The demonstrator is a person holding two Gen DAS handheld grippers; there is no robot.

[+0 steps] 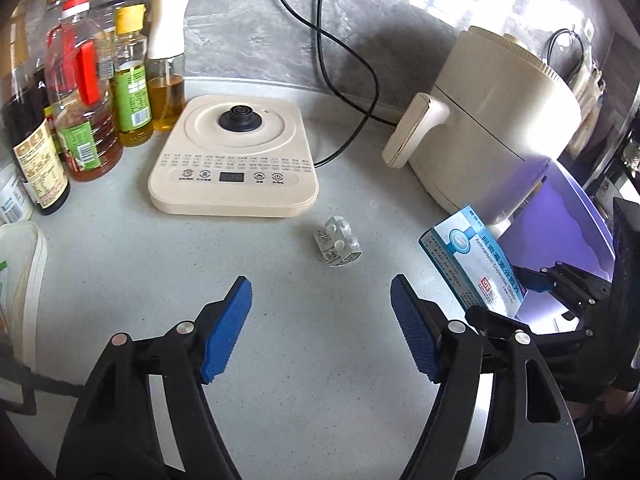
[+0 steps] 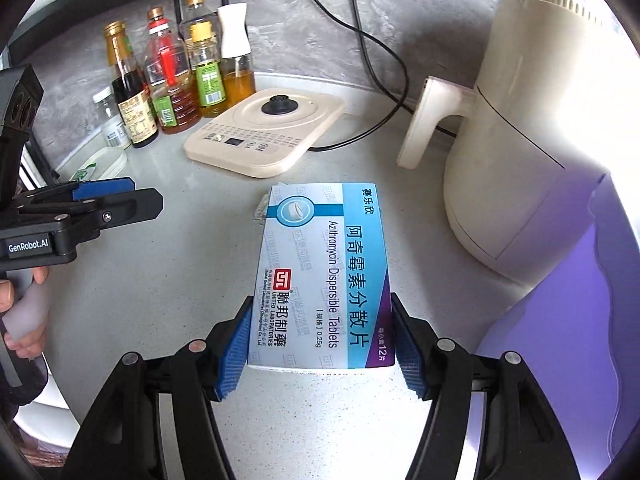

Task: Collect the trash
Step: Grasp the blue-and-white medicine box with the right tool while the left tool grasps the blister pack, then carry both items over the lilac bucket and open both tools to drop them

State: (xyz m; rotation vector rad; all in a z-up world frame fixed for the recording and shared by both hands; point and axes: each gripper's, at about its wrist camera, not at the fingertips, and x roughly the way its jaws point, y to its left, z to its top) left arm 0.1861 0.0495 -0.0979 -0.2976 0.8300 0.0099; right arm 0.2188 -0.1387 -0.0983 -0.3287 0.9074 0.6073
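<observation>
Cardboard medicine box [image 2: 320, 276], blue and white, printed for dispersible tablets. Location: lifted clear of the grey countertop [image 2: 200, 264], held in the right gripper [image 2: 322, 340] at the near right of the scene, just beside a purple bag [image 2: 560, 340] which is probably the trash receptacle. Jaws stand part-way open with both blue pads pressed on the long side walls of the box, near its lower end; the far end sticks out unsupported. Handling, by judgement: light, thin-walled, likely to dent or fold under a hard squeeze, glossy faces somewhat slippery. The best hold is across the narrow width, as now, close to an end flap where the walls are stiffer.

Plastic-and-foil blister pack [image 1: 338, 246], crumpled, small. Location: lying on the countertop mid-scene, in front of the cream kettle base [image 1: 236, 160], ahead of the left gripper [image 1: 320, 332]. Jaws of that gripper stand fairly wide and hold nothing; the pack is beyond the fingertips, not between them. Handling, by judgement: very light, springy, sharp-edged, apt to skid on the smooth top. Pinch across its raised crumpled middle from above.

Non-task stock: oil and sauce bottles [image 1: 92, 108] far left; cream air fryer [image 1: 496, 120] far right.
</observation>
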